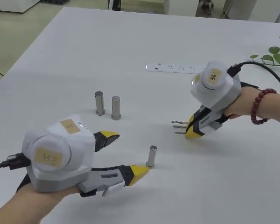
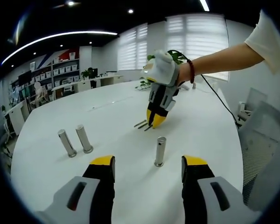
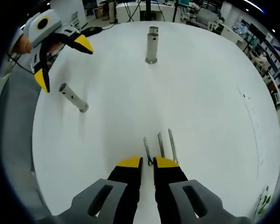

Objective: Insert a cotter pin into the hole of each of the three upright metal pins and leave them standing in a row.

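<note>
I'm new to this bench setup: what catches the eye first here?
The left gripper, jaws open, faces a lone upright metal pin near the front of the table. The right gripper seems to pinch a cotter pin lying mid-table; two more metal pins stand together farther back.

The left gripper's [image 2: 148, 163] jaws stand wide apart, with one metal pin [image 2: 160, 151] upright just ahead between them. Two more pins [image 2: 75, 141] stand ahead-left. Beyond, the right gripper [image 2: 155, 123] tips onto a cotter pin [image 2: 141, 124].
</note>
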